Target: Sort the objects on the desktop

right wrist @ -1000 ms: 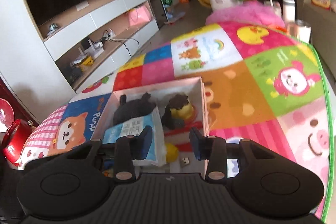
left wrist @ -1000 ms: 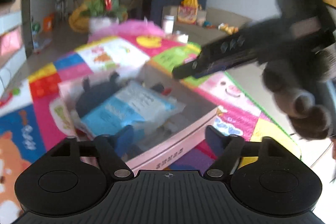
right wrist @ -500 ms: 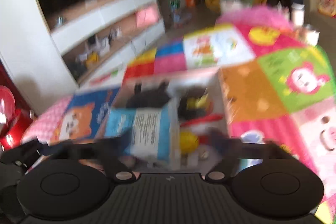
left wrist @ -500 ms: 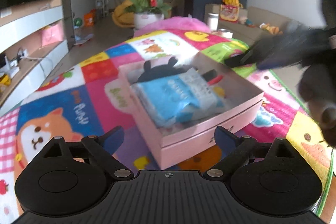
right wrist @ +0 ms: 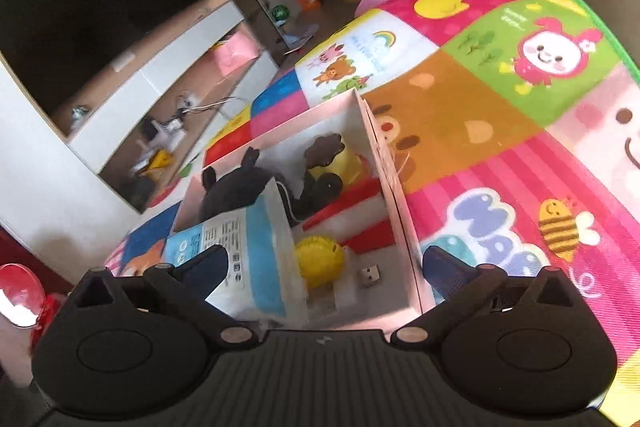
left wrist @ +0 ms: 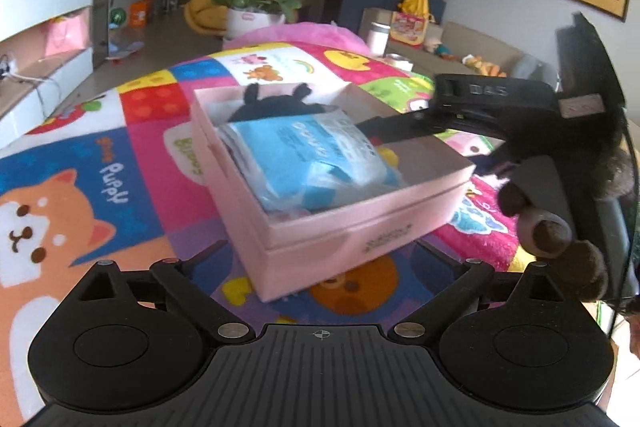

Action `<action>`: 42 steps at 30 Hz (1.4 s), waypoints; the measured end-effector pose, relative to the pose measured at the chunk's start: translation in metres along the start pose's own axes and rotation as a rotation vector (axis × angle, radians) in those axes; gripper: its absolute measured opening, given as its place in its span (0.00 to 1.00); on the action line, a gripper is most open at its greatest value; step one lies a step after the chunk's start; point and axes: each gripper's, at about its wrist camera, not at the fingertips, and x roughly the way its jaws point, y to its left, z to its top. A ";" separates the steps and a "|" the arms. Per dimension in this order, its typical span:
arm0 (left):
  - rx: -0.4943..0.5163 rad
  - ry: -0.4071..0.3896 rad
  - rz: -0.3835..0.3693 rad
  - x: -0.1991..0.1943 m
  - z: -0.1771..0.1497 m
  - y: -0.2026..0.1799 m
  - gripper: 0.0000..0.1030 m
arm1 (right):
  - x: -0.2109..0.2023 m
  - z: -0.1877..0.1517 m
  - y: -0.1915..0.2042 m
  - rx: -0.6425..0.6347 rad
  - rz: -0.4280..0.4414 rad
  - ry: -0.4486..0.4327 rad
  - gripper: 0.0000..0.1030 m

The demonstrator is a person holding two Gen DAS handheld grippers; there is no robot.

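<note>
**Both grippers wide over the pink box**

The pink box [left wrist: 340, 227] sits on the cartoon play mat [left wrist: 100, 187], and most of the things to sort lie inside it. From the right wrist view, a blue-and-white packet [right wrist: 248, 251] fills the box's 8 o'clock side, a black plush toy [right wrist: 228, 187] lies at 11 o'clock, a yellow-and-brown toy [right wrist: 332, 159] at 1 o'clock, a yellow ball [right wrist: 320, 259] near the centre and a small USB plug [right wrist: 369, 275] at 5 o'clock.

The right gripper [right wrist: 320, 267] hangs over the box with its jaws fully apart and nothing held. The left gripper [left wrist: 320, 259] faces the box's near corner; its jaws are opening, nearly full width, with nothing pressed between them.

The packet looks light, soft and crinkly, its film likely slippery, so a pinch across a flat edge seems safest. The plush should squash easily and tolerate a grip on its body. The plug is tiny, hard and flat to the floor, probably the trickiest pick.
</note>
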 end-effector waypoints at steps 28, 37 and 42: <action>-0.122 -0.027 0.357 -0.064 -0.063 0.000 1.00 | -0.062 -0.144 0.070 -0.456 -0.232 -0.075 1.00; -0.105 0.030 0.430 -0.027 -0.062 0.005 1.00 | -0.008 -0.128 0.074 -0.457 -0.290 -0.038 1.00; -0.107 0.031 0.427 -0.027 -0.063 0.004 1.00 | -0.011 -0.131 0.067 -0.400 -0.271 -0.051 1.00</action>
